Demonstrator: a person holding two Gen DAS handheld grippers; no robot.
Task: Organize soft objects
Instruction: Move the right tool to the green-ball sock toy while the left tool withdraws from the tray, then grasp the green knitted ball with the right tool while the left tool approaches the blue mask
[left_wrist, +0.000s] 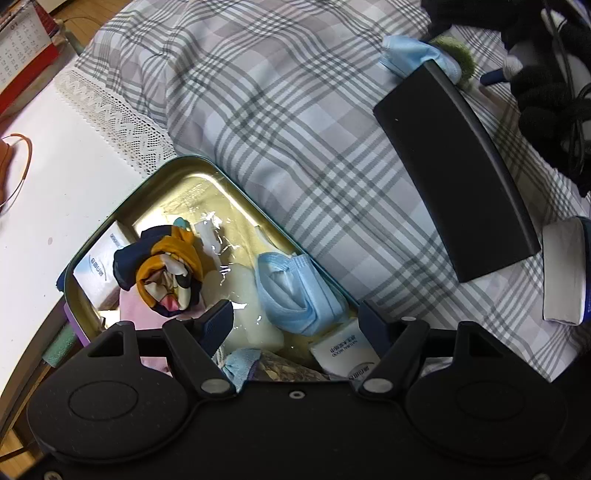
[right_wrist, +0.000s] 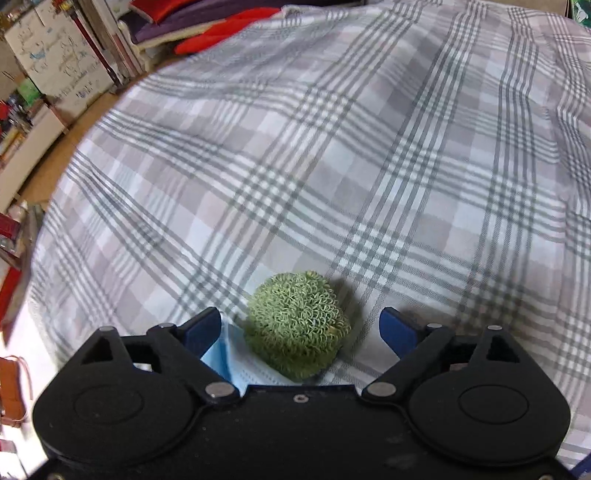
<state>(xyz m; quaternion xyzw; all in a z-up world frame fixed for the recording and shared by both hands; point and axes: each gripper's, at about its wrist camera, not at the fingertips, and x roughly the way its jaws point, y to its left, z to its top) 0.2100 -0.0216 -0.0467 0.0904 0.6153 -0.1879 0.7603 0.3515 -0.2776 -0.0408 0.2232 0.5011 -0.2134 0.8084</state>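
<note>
In the left wrist view, an open metal tin (left_wrist: 184, 164) lies on a plaid cloth (left_wrist: 295, 110). It holds a rolled blue face mask (left_wrist: 295, 291), a bundled orange and navy scarf (left_wrist: 162, 269), white packets (left_wrist: 98, 269) and a pink cloth. My left gripper (left_wrist: 295, 321) is open and empty above the tin. In the right wrist view, a green looped ball (right_wrist: 299, 325) rests on another blue mask (right_wrist: 225, 354) on the cloth. My right gripper (right_wrist: 299, 328) is open, one finger on each side of the ball.
A black curved case (left_wrist: 454, 177) lies on the cloth right of the tin. A white roll (left_wrist: 565, 269) lies at the right edge. A white table (left_wrist: 55, 184) lies left, with an orange strap. Boxes and shelves (right_wrist: 55, 55) stand far left.
</note>
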